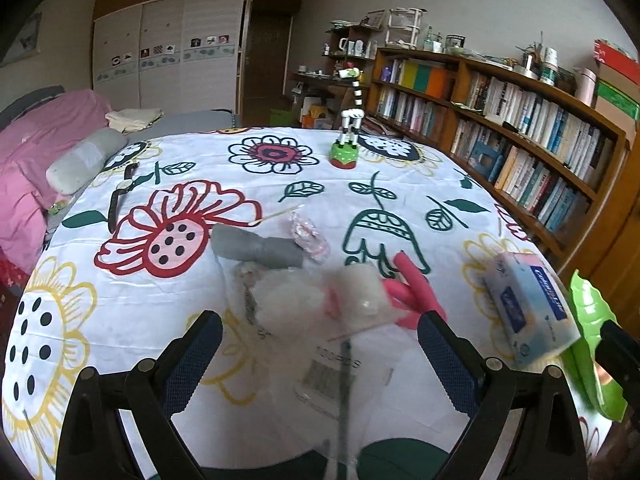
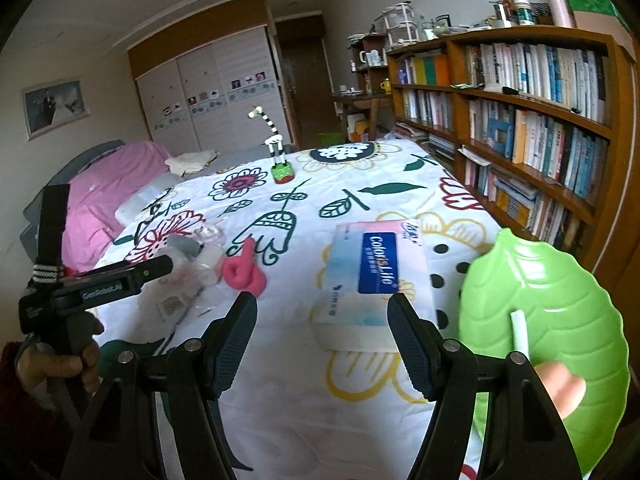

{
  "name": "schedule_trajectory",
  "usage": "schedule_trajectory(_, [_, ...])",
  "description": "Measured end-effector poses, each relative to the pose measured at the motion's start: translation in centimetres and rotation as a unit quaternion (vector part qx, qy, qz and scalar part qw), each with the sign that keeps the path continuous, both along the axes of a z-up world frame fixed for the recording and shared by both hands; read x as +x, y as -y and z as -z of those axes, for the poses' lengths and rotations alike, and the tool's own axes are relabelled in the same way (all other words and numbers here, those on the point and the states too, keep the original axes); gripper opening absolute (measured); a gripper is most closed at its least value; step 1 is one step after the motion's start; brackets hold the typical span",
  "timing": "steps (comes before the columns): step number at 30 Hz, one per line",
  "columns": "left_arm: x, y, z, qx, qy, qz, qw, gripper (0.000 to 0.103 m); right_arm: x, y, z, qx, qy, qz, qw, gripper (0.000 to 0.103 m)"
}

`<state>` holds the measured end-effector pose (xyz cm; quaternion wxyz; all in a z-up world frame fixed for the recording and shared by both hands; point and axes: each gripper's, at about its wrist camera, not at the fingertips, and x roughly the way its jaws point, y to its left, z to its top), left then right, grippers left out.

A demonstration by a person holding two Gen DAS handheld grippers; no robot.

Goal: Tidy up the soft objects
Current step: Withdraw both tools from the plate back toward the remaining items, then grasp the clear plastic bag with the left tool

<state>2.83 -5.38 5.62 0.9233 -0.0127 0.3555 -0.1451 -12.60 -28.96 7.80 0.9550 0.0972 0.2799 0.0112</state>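
Observation:
On the flowered tablecloth (image 1: 132,296) lie a grey rolled cloth (image 1: 256,249), a clear bag of white cotton (image 1: 316,300), a pink rolled sock (image 1: 416,292) and a crinkled pink-and-clear wrapper (image 1: 308,236). My left gripper (image 1: 320,354) is open, low over the table, with the cotton bag just ahead of its fingers. A tissue pack (image 2: 370,280) lies straight ahead of my right gripper (image 2: 322,340), which is open and empty. The sock (image 2: 244,272) and grey cloth (image 2: 184,245) sit to its left, beside the left gripper (image 2: 160,266).
A green leaf-shaped dish (image 2: 548,336) holding a white stick (image 2: 520,334) sits at the table's right edge. A toy giraffe (image 1: 349,136) stands at the far side. A wristwatch (image 1: 122,190) lies far left. A bookshelf (image 1: 532,128) lines the right wall; a bed (image 1: 44,148) is left.

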Motion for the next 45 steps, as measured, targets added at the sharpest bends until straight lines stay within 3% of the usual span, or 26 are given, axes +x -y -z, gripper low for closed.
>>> schedule_trajectory(4, [0.9,-0.6,0.3,-0.008,-0.007,-0.003,0.9999,0.091,0.6,-0.7,-0.1,-0.001,-0.001,-0.009,1.000,0.069])
schedule_trajectory(13, [2.7,-1.1,1.1,-0.005,-0.011,0.002,0.9999,0.083,1.8,-2.6,-0.1,-0.005,-0.004,-0.033,0.999,0.069])
schedule_trajectory(20, [4.3,-2.0,2.7,-0.019,-0.036,-0.006,0.9991,0.083,2.8,-4.4,-0.1,-0.014,-0.009,-0.054,0.998,0.069])
schedule_trajectory(23, [4.6,-2.4,3.1,-0.031,-0.043,-0.004,0.9986,0.070,3.5,-5.2,0.0,-0.017,-0.012,-0.064,0.998,0.069])
schedule_trajectory(25, [4.7,-2.5,3.3,-0.040,-0.050,0.001,0.9979,0.054,3.9,-5.9,0.0,-0.019,-0.013,-0.072,0.997,0.069])
schedule_trajectory(31, [4.2,-3.2,2.8,-0.062,-0.043,0.006,0.9972,0.039,5.3,-7.7,0.3,-0.023,-0.023,-0.092,0.995,0.069])
schedule_trajectory(45, [3.1,-6.2,0.4,-0.105,0.000,-0.030,0.9940,0.036,9.8,-9.9,1.0,-0.003,-0.057,-0.115,0.992,0.066])
